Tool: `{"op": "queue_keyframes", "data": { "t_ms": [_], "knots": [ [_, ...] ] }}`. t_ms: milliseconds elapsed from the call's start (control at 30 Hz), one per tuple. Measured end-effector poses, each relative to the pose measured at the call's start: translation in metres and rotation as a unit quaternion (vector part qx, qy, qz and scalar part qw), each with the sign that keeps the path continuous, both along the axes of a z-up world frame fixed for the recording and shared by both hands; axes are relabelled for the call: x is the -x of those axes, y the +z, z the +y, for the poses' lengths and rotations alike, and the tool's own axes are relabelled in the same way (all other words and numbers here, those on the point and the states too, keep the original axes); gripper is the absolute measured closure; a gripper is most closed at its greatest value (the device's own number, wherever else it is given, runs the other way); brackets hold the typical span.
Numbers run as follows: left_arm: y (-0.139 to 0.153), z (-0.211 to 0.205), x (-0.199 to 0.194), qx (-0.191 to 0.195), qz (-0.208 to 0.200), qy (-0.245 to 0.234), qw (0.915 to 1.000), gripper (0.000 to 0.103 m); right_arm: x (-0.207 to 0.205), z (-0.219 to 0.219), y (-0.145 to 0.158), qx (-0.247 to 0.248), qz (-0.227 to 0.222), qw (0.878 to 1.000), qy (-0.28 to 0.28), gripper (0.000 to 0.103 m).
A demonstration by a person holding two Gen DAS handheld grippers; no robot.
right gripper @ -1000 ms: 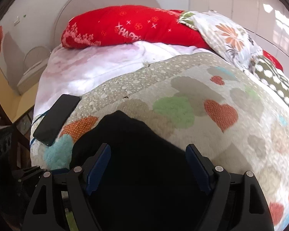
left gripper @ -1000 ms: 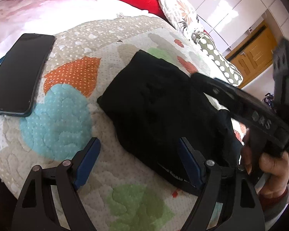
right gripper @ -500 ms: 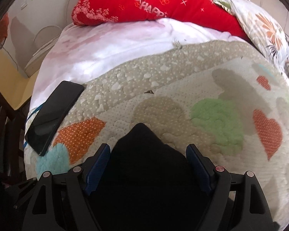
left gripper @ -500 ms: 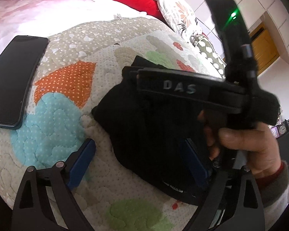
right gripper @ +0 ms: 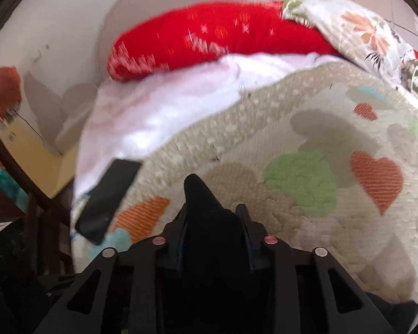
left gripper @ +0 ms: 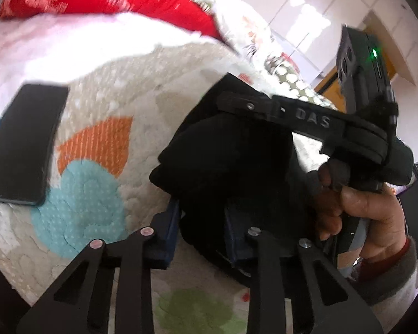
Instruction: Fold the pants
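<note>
Two grippers have just closed on the black pants [left gripper: 231,161]: the left gripper [left gripper: 200,231] and right gripper [right gripper: 213,239] each pinch bunched fabric near the quilt's [left gripper: 97,128] front edge, beside a phone [left gripper: 22,142].

A bed [right gripper: 334,144] with a heart-patterned quilt stands against a pale wall [right gripper: 69,27], sunlit white cabinets [left gripper: 301,14] beside.

Legible markings: one item found.
Raised letters "DAS" stand on the black side bar of the right gripper [left gripper: 312,118], seen from the left wrist view. White lettering on the red pillow [right gripper: 223,41] is blurred and cannot be read.
</note>
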State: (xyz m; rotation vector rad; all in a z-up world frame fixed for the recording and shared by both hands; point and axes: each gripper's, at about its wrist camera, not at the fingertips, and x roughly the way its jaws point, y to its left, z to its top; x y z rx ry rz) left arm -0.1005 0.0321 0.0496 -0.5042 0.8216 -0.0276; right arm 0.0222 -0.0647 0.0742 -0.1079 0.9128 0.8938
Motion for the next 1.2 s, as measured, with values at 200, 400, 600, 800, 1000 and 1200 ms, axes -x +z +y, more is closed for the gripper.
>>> {"op": "queue_keyframes", "data": {
  "t_ms": [200, 400, 600, 800, 1000, 1200],
  "knots": [
    [0.061, -0.049, 0.021, -0.052, -0.095, -0.05, 0.9929, 0.081, 0.018, -0.078, 0.057, -0.087, -0.036, 0.995, -0.034, 0.073],
    [0.079, -0.151, 0.029, -0.103, -0.157, -0.172, 0.967, 0.081, 0.048, -0.206, 0.074, -0.118, -0.06, 0.982, -0.135, 0.073],
    [0.015, -0.247, 0.009, -0.113, -0.067, -0.318, 0.9388, 0.08, 0.076, -0.313, 0.03, -0.056, -0.016, 0.949, -0.309, 0.041],
    [0.043, -0.219, 0.024, -0.087, -0.1, -0.36, 0.9233, 0.016, 0.114, -0.354, 0.008, -0.104, 0.018, 0.933, -0.344, 0.021],
    [0.061, -0.175, 0.025, -0.129, -0.137, -0.302, 0.9346, 0.016, 0.121, -0.352, -0.011, -0.191, 0.065, 0.922, -0.33, 0.014],
    [0.02, -0.165, 0.002, -0.144, -0.063, -0.257, 0.9534, 0.016, 0.103, -0.307, -0.027, -0.139, 0.083, 0.944, -0.287, 0.052]
  ]
}}
